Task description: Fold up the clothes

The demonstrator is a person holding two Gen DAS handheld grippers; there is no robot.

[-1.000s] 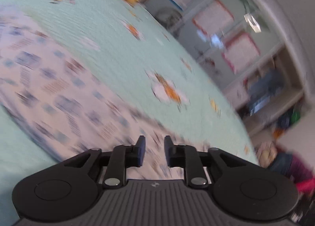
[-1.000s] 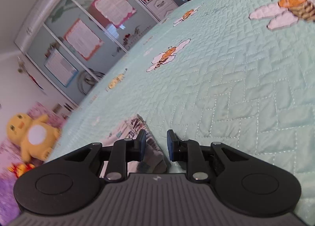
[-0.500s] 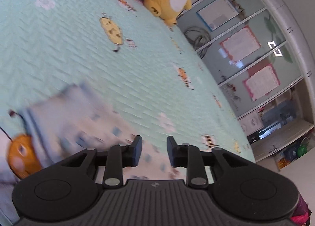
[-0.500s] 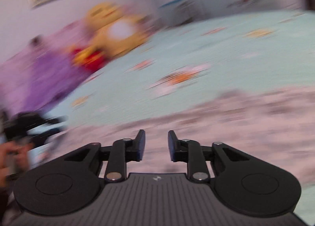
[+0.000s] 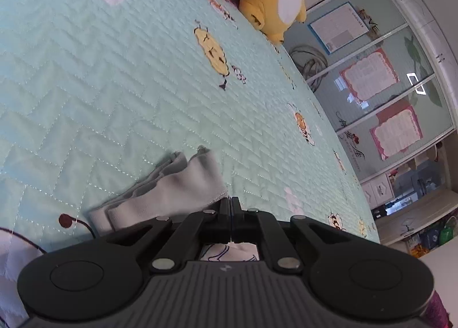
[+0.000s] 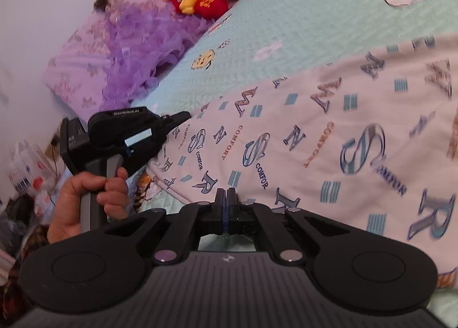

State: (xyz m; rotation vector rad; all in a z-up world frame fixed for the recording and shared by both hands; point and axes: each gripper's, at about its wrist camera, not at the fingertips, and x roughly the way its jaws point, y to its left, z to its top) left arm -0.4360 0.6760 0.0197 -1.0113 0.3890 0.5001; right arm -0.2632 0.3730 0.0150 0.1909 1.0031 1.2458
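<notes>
Where the mint quilted bedspread (image 5: 120,76) fills your view, the white letter-printed garment (image 6: 329,139) lies flat across its near side, its grey ribbed cuff (image 5: 169,188) just left of your left gripper (image 5: 230,205), clenched at that cuff's edge; your right gripper (image 6: 226,199) is clenched over the garment's near hem.

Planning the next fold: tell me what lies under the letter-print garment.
The letter-print garment lies spread on the mint quilted bedspread, which shows all around its edge. Whatever sits beneath its middle is covered and cannot be seen.
</notes>
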